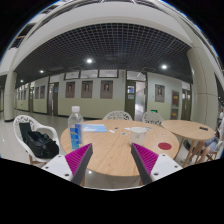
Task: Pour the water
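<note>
Magenta pads (80, 157) on the two fingers are sitting closest to the lens, angling inward from either side, with the tool (111, 162) standing wide open and nothing held or touched between the fingers. Bare wood of the round tabletop (112, 150) is showing through the gap. Tool is hovering level above the near edge of the tabletop, pointing forward across it; the hand carrying it is not showing. A clear plastic water bottle (75, 128) with a blue cap and blue label is standing upright on the tabletop, just ahead of the left finger and slightly outside it, not touching it; its fill level cannot be read. A white bowl-like container (165, 147) is resting on the tabletop ahead of the right finger, near the far side; contents cannot be made out. A flat light-blue item (95, 127) is lying on the tabletop beyond the bottle, and a pale sheet (135, 130) is lying further right. White chairs (118, 116) are standing at the far side of the tabletop, and another white chair (36, 138) with a dark bag on it is standing to the left. A second round table (192, 129) is sitting off to the right, well apart. Beyond, a corridor wall with framed panels (87, 88) is running under a gridded ceiling with lit lamps (88, 61).
</note>
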The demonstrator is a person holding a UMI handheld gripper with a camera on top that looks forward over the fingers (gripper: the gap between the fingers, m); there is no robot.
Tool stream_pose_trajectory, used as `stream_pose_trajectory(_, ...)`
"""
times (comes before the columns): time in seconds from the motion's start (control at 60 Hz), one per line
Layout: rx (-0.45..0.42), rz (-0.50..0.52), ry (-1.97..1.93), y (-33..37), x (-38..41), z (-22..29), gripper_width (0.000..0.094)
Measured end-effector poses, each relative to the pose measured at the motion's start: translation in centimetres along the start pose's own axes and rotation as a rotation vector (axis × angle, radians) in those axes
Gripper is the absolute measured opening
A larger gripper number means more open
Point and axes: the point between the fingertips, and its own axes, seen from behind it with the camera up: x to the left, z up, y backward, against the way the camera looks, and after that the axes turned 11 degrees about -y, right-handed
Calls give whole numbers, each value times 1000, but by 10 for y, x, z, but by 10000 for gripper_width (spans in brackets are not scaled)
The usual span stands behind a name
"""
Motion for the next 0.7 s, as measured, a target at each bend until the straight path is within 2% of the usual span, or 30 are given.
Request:
stream_pose_trajectory(0.3, 18, 47, -17, 1, 7, -2, 838)
stream_pose_trajectory(0.45, 24, 94, -30, 1, 43, -4, 838)
stream_pose_trajectory(0.617, 28, 166, -43, -32, 92, -10, 837)
stream_pose_trajectory(0.633, 25, 172, -46, -44, 79, -12, 835)
stream_pose_trajectory(0.7, 38, 159, -59, -60, 113, -14, 833)
